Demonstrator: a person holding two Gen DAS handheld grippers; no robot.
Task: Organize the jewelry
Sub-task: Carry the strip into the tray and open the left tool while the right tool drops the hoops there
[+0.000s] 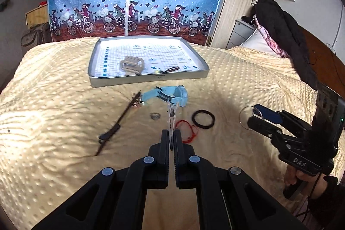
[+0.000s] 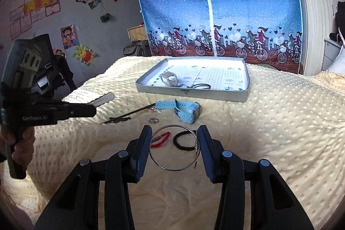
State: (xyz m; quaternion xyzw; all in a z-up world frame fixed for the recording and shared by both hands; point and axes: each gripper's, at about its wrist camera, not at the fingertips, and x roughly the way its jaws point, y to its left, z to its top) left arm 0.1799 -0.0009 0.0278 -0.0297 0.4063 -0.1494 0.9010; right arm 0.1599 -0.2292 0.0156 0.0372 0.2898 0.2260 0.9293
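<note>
left gripper (image 1: 172, 139) pinched shut on a thin white wavy-edged piece (image 1: 171, 115), maybe a hair clip; it stands edge-on, long axis running forward from the jaws toward the tray

right gripper (image 2: 174, 148) holds a thin silver wire bangle (image 2: 174, 148) across its span, fingers set fairly wide, pads pressing on the hoop's two sides; the ring sits roughly flat between them, small clasp or dangle at its right side

just ahead on the cream dotted bedspread (image 1: 54, 122): red cord (image 1: 187, 130), black band (image 1: 203, 119), small silver ring (image 1: 155, 116). a little further, light blue watch (image 1: 172, 95) lying with its strap stretched leftward, and a dark thin cord with a charm cluster (image 1: 120, 120), long axis diagonal, near-left to far-right

beyond, silver tray (image 1: 151, 80) on the bed: holds a beige watch strap (image 1: 132, 64) and a dark looped cord with a bead (image 1: 170, 69)

progress, as a judgement: roughly a quarter done. two pieces in the tray, two in hand, five left on the bedspread
</note>
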